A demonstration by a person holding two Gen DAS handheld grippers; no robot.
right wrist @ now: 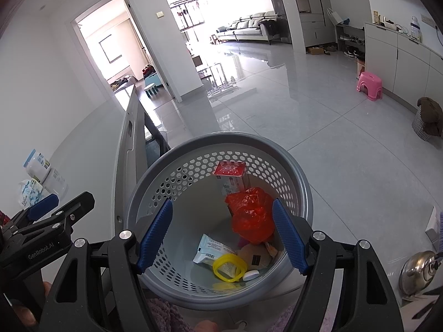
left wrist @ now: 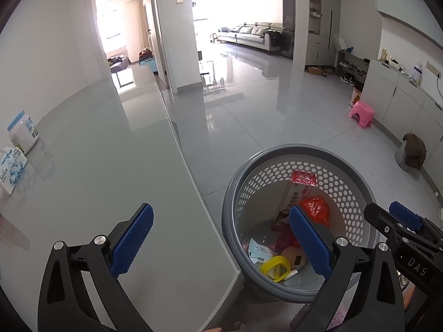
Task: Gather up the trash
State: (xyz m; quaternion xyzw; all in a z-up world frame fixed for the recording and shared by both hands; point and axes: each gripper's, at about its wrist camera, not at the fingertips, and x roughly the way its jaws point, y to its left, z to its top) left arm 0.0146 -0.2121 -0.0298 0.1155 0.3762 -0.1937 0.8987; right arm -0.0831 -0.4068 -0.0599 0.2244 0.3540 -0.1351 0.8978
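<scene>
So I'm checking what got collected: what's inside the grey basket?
Inside the grey basket: a red-topped carton, red plastic bag, pale wrapper, yellow ring. Whatever lies under them is hidden.

A round grey basket (right wrist: 293, 163) with honeycomb-perforated walls stands upright on the tiled floor, just beside the worktop edge. Inside lie a crumpled red plastic bag (right wrist: 250, 215), a carton with a red top (right wrist: 231, 178) leaning on the far wall, a pale blue wrapper (right wrist: 206, 251), a yellow ring (right wrist: 229, 267) and a tan pouch (right wrist: 254, 256).
</scene>
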